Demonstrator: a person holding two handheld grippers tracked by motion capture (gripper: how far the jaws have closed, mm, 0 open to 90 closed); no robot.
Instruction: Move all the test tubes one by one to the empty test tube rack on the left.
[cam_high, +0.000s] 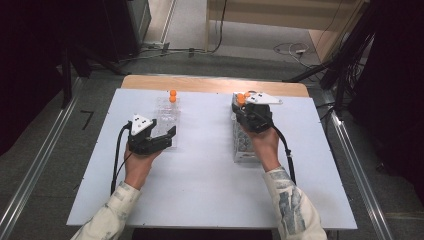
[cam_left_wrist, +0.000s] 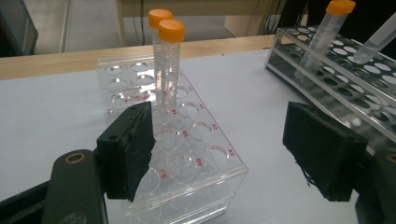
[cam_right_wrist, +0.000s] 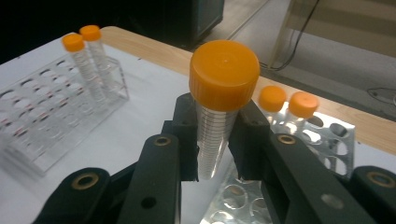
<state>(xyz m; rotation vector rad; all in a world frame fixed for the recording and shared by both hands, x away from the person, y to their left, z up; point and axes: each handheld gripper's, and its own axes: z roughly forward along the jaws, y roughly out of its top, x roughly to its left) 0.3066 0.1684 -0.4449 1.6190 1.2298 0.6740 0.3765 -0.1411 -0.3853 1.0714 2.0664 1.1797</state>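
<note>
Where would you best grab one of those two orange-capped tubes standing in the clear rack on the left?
Probably the bare wall of the nearer tube, just under its orange cap, coming level from the side. It stands upright, well above the clear rack, and the other tube stands close behind.

- A clear tube (cam_right_wrist: 212, 140) with fine ruled lines and a bright orange cap (cam_right_wrist: 224, 74) sits between black jaws of the right gripper (cam_right_wrist: 215, 144).
- Two more orange-capped clear tubes (cam_left_wrist: 166, 65) stand in a see-through rack (cam_left_wrist: 187, 154) marked with small red letters.
- The second rack (cam_right_wrist: 327, 140) is clear too, its top plate dotted with round holes.
- The left gripper (cam_left_wrist: 219, 154) is black, with rough dark pads (cam_left_wrist: 322, 154).
- The table (cam_high: 200, 190) is pale blue-white, edged at the far side by a light wood strip (cam_high: 210, 84).
- The person's sleeves (cam_high: 292, 205) are cream with grey blotchy print.
- The floor (cam_high: 60, 145) is grey.
</note>
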